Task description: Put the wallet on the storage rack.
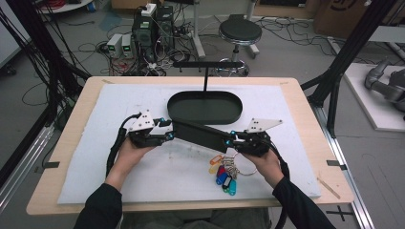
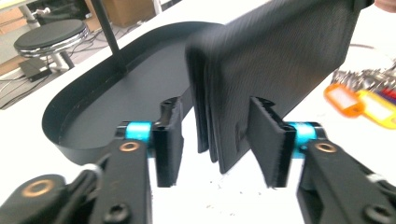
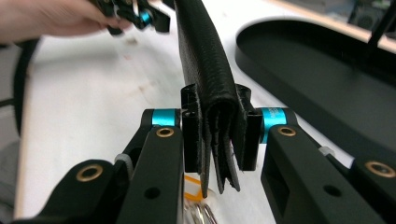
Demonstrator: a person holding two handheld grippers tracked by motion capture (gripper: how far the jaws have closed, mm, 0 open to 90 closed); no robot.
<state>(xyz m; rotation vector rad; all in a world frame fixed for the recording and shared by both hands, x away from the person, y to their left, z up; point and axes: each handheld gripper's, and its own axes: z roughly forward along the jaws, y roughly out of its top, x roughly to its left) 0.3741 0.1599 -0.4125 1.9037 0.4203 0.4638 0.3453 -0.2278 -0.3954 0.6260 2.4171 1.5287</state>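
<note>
A long black leather wallet (image 1: 200,133) hangs just above the white mat, stretched between my two grippers. My right gripper (image 1: 231,140) is shut on its right end; in the right gripper view the pads press both sides of the folded wallet (image 3: 203,60) at the right gripper (image 3: 215,135). My left gripper (image 1: 168,130) is at the wallet's left end. In the left gripper view the left gripper (image 2: 219,140) stands open, with the wallet (image 2: 275,60) between the jaws and gaps on both sides.
A black oval tray (image 1: 176,102) with an upright T-shaped stand (image 1: 206,67) sits just behind the wallet. A bunch of keys with coloured tags (image 1: 224,171) lies on the white mat (image 1: 119,167) near my right hand. The wooden table edge (image 1: 191,206) runs around the mat.
</note>
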